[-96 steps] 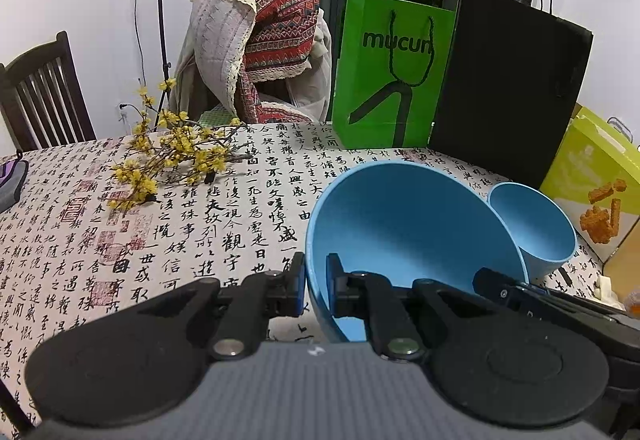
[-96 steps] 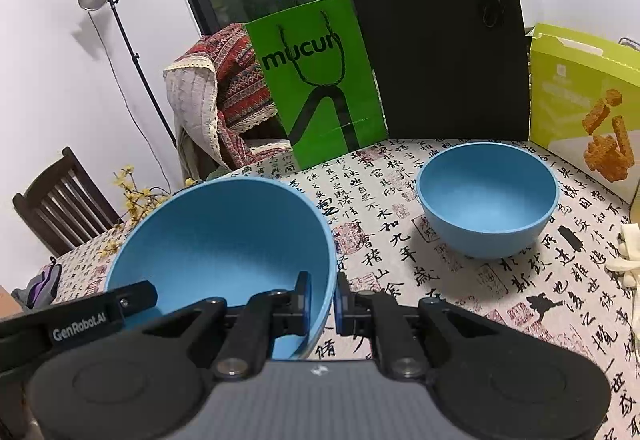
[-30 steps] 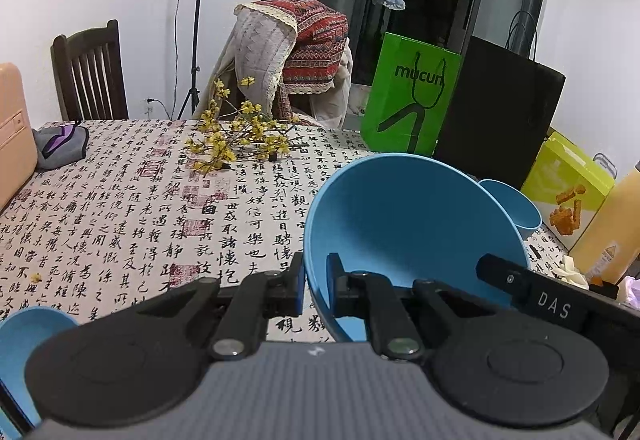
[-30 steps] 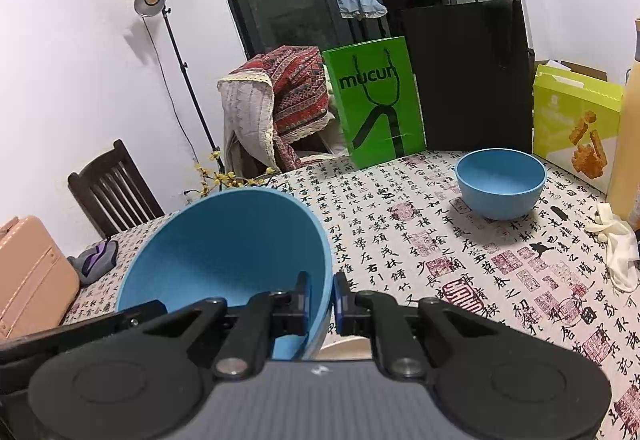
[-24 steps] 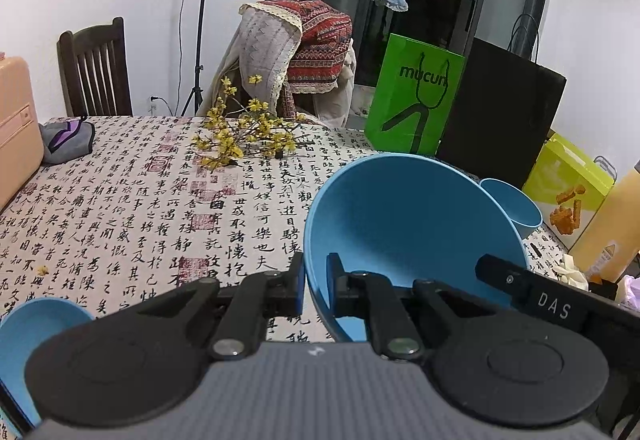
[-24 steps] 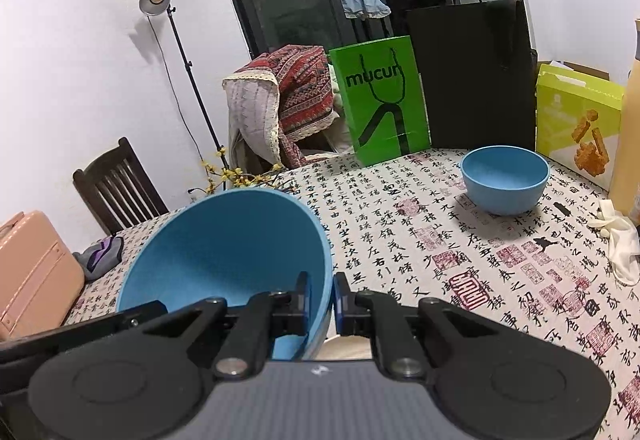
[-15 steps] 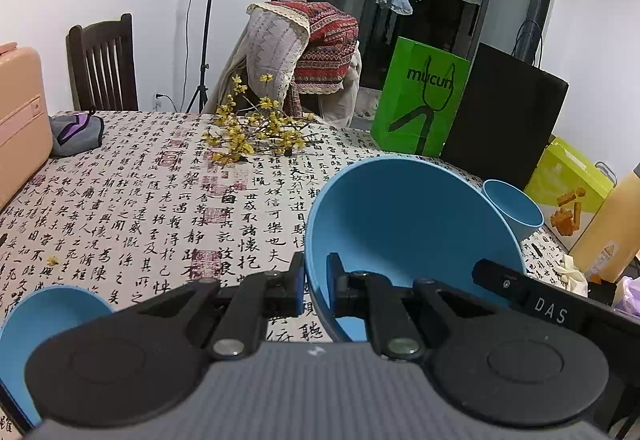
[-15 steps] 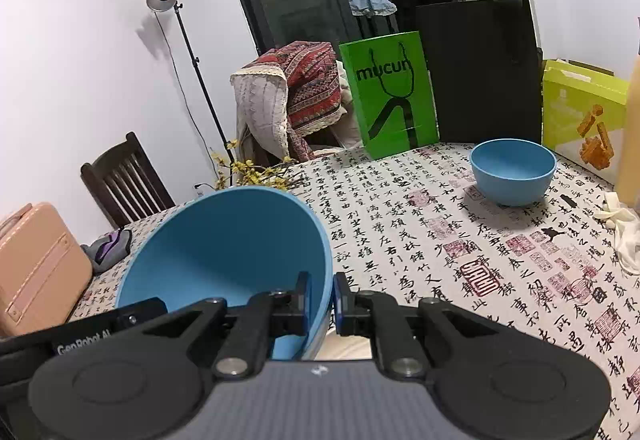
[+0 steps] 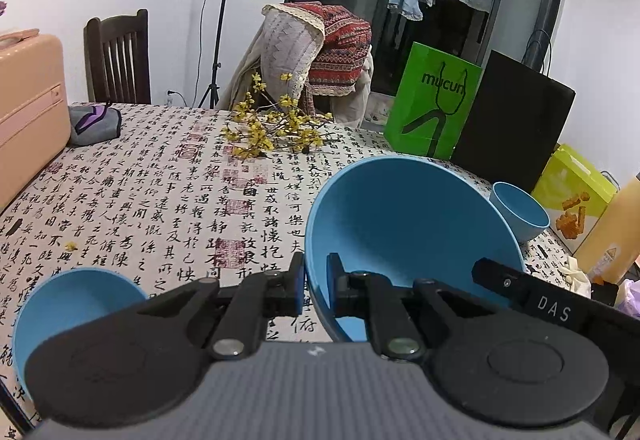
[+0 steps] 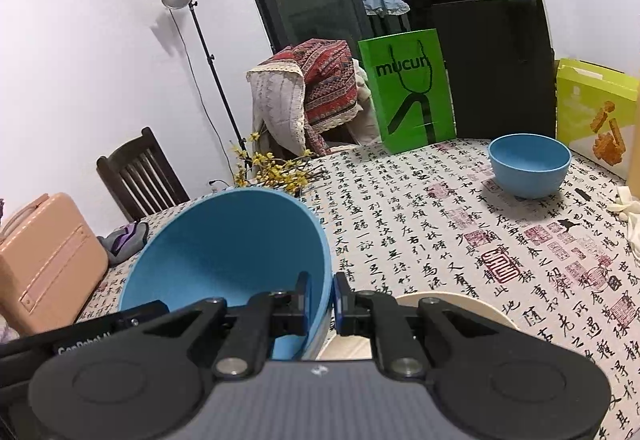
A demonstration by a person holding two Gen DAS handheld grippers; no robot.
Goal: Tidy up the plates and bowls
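A large blue bowl [image 9: 408,215] hangs above the table, held between both grippers. My left gripper [image 9: 316,286] is shut on its left rim, one pad inside and one outside. My right gripper [image 10: 321,300] is shut on the same large blue bowl [image 10: 228,252] at its right rim. A small blue bowl [image 10: 529,163] stands far right near the bags; it is also in the left wrist view [image 9: 520,215]. Another blue bowl [image 9: 68,304] sits at the near left. A cream plate [image 10: 448,306] lies under my right gripper.
The table [image 9: 168,207] wears a calligraphy-print cloth. Yellow flower twigs [image 9: 272,131], a green bag [image 10: 408,87], a black bag [image 10: 496,67], a yellow-green box [image 10: 596,107] and an orange bottle [image 9: 612,232] line the far side. A pink suitcase [image 10: 48,260] stands left.
Both grippers have drawn back toward the near edge with the large bowl held between them. The near-left blue bowl and the cream plate have come further into view.
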